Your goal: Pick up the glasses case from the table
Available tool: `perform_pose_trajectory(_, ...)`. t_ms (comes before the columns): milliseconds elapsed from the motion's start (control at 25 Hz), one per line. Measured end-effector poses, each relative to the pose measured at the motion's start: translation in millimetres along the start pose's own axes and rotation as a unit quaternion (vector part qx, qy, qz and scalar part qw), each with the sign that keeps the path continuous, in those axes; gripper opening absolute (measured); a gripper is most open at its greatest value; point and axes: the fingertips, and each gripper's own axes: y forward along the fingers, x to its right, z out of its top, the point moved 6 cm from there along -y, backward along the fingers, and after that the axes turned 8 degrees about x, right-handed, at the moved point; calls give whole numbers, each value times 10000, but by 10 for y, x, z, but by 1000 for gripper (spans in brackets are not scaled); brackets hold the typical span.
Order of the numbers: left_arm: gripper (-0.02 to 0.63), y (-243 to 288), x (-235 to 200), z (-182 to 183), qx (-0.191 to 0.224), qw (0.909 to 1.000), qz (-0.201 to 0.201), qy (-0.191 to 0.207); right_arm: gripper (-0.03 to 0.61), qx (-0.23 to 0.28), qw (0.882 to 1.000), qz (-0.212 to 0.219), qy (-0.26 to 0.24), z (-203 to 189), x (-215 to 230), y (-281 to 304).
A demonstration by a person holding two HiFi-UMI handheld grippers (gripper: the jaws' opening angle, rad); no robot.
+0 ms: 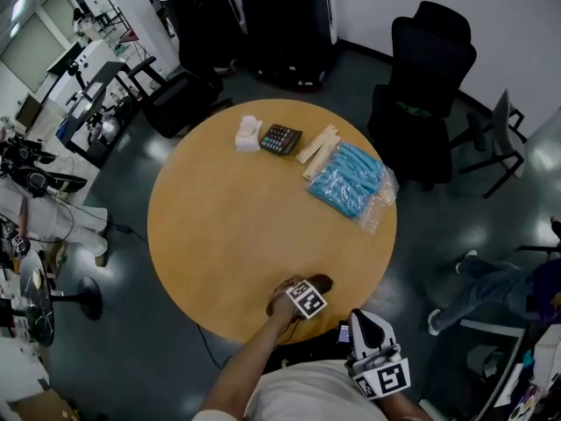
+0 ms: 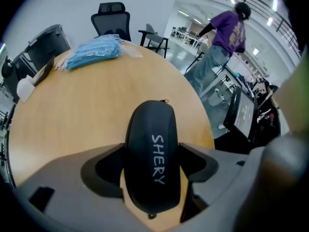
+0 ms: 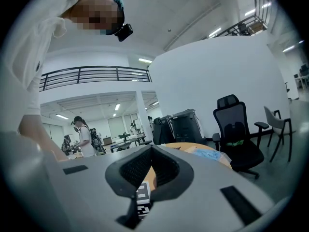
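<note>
A black glasses case (image 2: pixel 149 163) with white lettering lies on the round wooden table (image 1: pixel 228 226), close to its near edge. In the head view only its dark end (image 1: pixel 321 281) shows past the marker cube. My left gripper (image 2: pixel 150 151) points steeply down over it, open, with one jaw on each side of the case and wood showing in the gaps beside it. My right gripper (image 1: pixel 366 333) hangs off the table at the lower right, pointing about level. In the right gripper view its fingertips (image 3: pixel 151 149) meet, with nothing between them.
Across the table lie a blue pack of masks (image 1: pixel 349 181), wooden strips (image 1: pixel 317 147), a calculator (image 1: pixel 280 139) and a white tissue pack (image 1: pixel 248 133). A black office chair (image 1: pixel 425 86) stands behind the table. A person in purple (image 2: pixel 224 33) stands beyond the table's right side.
</note>
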Motion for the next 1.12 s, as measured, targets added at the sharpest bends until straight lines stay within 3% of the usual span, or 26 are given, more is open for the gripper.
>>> perform_pose_trajectory(160, 334, 24, -36, 7, 113, 9999, -107, -61, 15, -22, 10000, -13, -1, -16, 27, 19)
perform_pose_trajectory(320, 333, -68, -76, -43, 447, 9988, 185, -35, 15, -10, 10000, -3, -41, -8, 21, 32)
perform_pose_trajectory(440, 333, -379, -88, -29, 1140, 9921, 515, -84, 15, 41, 9999, 57, -106, 35, -16, 57)
perform_pose_trajectory(520, 333, -739, -108, -6, 1940, 9774, 759, -361, 15, 70, 9998, 115, -149, 61, -41, 90)
perform_pose_trajectory(560, 333, -952, -108, -3, 2419, 9648, 901, -495, 15, 87, 9997, 148, -173, 77, -55, 108)
perform_pose_trajectory(640, 333, -1425, -74, -23, 3442, 9283, 1266, -605, 15, 138, 9993, 238, -245, 123, -100, 153)
perform_pose_trajectory(760, 333, -2258, 92, -96, 4831, 8515, 1943, -615, 15, 217, 9982, 413, -374, 199, -219, 240)
perform_pose_trajectory(840, 333, -2787, 280, -167, 5531, 7971, 2274, -834, 15, 262, 9973, 516, -455, 237, -317, 289)
perform_pose_trajectory(880, 333, -2992, 373, -206, 5777, 7750, 2372, -968, 15, 283, 9967, 569, -501, 248, -364, 313)
perform_pose_trajectory(920, 333, -3137, 450, -249, 5946, 7583, 2438, -1097, 15, 305, 9961, 628, -544, 254, -410, 338)
perform_pose_trajectory(1000, 333, -3279, 550, -357, 6152, 7346, 2556, -1290, 15, 335, 9948, 751, -602, 255, -509, 389)
perform_pose_trajectory(1080, 333, -3343, 616, -452, 6287, 7170, 2689, -1354, 15, 355, 9936, 867, -627, 255, -620, 428)
perform_pose_trajectory(1120, 333, -3378, 652, -467, 6314, 7133, 2699, -1401, 15, 365, 9930, 918, -640, 258, -669, 440)
